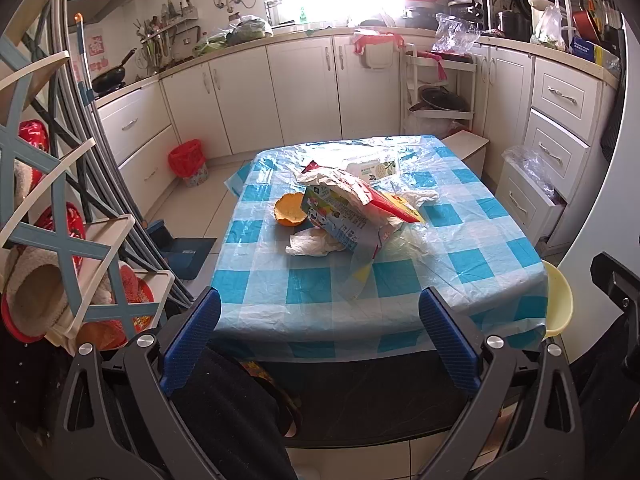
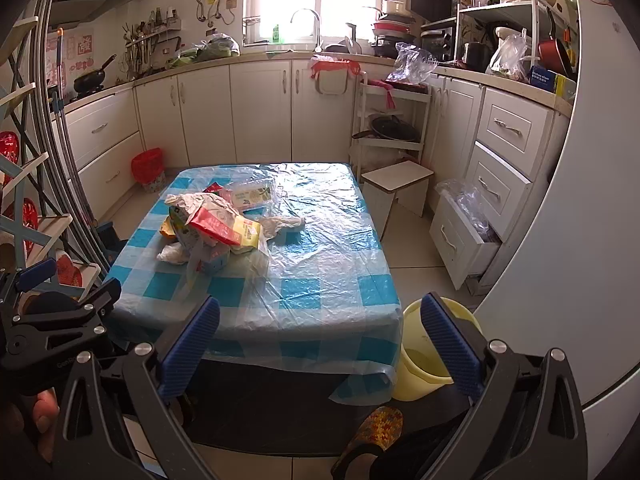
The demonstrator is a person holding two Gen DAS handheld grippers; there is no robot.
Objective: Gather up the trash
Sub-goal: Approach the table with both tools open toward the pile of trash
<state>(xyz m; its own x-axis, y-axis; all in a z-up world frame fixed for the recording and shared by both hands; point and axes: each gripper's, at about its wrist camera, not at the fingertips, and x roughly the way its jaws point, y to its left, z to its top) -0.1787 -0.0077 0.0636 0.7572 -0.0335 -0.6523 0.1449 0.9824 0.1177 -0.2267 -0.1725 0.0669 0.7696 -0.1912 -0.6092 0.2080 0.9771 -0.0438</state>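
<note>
1. Only the left wrist view shows the hollow orange peel half (image 1: 289, 210), lying on the desk with the blue-and-white checked plastic cover (image 1: 460, 248) beside the heap of crumpled wrappers and cartons (image 1: 352, 208).
2. The right wrist view shows the pale yellow plastic bucket (image 2: 416, 364) on the floor by the desk's near corner, apparently empty; a red-lined small bin (image 2: 148, 168) stands further off.
3. Left tool (image 1: 320, 340) and right tool (image 2: 320, 344) both gape wide, holding nothing.
</note>
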